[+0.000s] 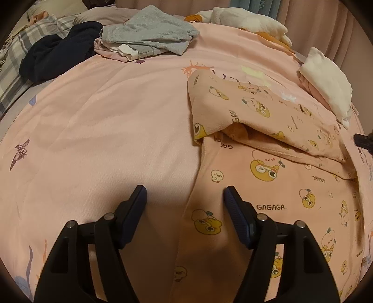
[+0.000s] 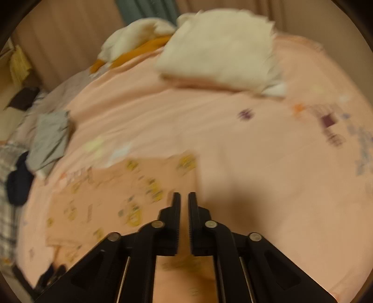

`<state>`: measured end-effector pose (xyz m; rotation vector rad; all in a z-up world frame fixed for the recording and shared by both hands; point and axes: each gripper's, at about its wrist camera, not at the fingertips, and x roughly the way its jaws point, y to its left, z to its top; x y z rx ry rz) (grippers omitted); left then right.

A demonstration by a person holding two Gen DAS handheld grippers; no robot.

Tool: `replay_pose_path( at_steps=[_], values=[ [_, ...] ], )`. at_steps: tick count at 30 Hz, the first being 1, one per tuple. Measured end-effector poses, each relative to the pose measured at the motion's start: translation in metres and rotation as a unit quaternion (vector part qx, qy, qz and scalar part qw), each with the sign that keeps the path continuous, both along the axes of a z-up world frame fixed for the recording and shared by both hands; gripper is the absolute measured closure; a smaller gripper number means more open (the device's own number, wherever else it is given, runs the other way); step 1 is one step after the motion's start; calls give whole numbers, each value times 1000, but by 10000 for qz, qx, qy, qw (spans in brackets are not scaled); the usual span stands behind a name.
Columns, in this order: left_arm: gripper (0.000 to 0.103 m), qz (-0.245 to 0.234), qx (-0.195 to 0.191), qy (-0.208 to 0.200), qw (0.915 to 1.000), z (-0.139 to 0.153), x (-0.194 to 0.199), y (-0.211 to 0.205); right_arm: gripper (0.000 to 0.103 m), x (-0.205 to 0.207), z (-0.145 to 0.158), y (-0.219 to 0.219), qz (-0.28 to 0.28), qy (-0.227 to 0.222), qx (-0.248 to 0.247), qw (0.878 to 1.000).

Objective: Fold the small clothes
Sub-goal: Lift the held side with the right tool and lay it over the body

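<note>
Cartoon-print garment (image 1: 268,149) part-folded, pink bedspread (image 1: 105,121), beige curtains (image 1: 326,21)

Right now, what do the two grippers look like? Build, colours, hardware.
Both match: the left gripper and right gripper have matte black angular plastic arms with cut-out slots and round silver pivot pins. The left gripper's jaws carry dark blue ribbed pads; the right's look black and toothed. No cables, labels or sleeves show.

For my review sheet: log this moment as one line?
step: folding printed pink garment, top folded over | left gripper: open above its edge | right gripper: nearly shut, empty | folded white stack: beside
</note>
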<state>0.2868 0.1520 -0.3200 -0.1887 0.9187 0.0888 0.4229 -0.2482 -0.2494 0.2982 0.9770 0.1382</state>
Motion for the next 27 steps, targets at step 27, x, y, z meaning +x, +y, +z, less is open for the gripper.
replay_pose_path(
  at_steps=[27],
  values=[
    [28,-62,32,-24,10000,-2,0,-6,99,0,-6,1,-325,-260,-151,9990]
  ],
)
